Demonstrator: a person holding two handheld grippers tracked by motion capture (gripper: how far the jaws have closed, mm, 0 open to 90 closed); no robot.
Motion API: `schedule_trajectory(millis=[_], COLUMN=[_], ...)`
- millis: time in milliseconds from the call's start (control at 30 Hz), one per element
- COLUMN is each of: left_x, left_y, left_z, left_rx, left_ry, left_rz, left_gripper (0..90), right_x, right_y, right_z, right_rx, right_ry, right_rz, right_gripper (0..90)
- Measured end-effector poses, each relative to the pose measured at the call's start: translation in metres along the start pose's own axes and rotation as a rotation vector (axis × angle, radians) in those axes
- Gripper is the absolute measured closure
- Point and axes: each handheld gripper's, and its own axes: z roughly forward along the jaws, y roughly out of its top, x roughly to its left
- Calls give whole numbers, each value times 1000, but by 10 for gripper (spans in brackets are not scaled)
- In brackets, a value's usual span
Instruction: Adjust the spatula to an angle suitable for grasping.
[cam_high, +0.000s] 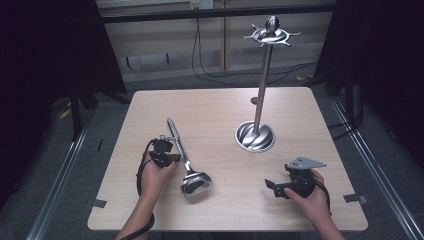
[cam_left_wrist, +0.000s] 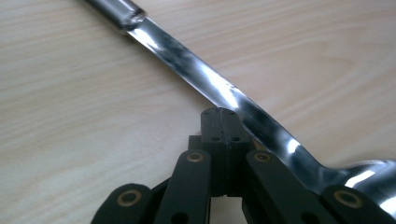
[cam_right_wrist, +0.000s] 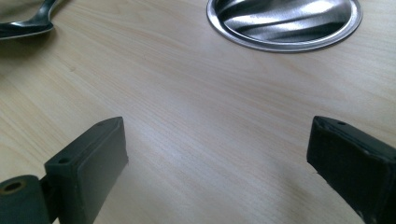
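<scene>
— Shiny steel ladle (cam_high: 186, 159) position?
— Flat on the pale wooden table (cam_high: 225, 107), its handle just beside the left gripper (cam_left_wrist: 221, 113), whose jaws are pressed together, empty.
— Right gripper (cam_right_wrist: 217, 156)?
— Jaws wide, nothing between.

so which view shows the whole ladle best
The high view: the ladle lies whole on the table, handle to bowl. The left gripper view gives only part of its handle close up; the right gripper view catches just its bowl at a corner.

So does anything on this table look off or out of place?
Yes. The left gripper is shut beside the ladle handle, with nothing between its jaws. The ladle lies flat on the table instead of hanging on the stand.
</scene>
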Motion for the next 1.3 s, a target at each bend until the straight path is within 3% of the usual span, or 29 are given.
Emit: schedule_trajectory(millis=[100, 267, 333, 433, 667, 967, 1133, 1200, 1300], left_x=[10, 20, 20, 19, 7, -21, -32, -36, -37], left_y=[5, 15, 18, 25, 38, 55, 60, 61, 62], left_z=[6, 12, 15, 20, 30, 42, 46, 48, 48], left_rx=[11, 9, -11, 0, 1, 23, 33, 16, 36], left_ry=[31, 72, 78, 80, 45, -3, -27, -34, -38], left_rz=[-25, -29, -37, -21, -10, 56, 70, 53, 78], left_gripper=[900, 900, 900, 900, 900, 888, 885, 885, 878], right_x=[1, 2, 2, 2, 2, 3, 2, 2, 3], right_y=[1, 2, 2, 2, 3, 3, 3, 3, 4], right_z=[0, -1, 0, 1, 2, 2, 1, 1, 0], right_rx=[-4, -8, -8, -8, 0, -1, -1, -2, -12], right_ry=[3, 11, 9, 15, 16, 20, 22, 23, 20], right_rz=[-7, -11, -13, -14, -16, -15, -24, -30, -30], right_gripper=[47, 47, 47, 47, 48, 48, 48, 48, 48])
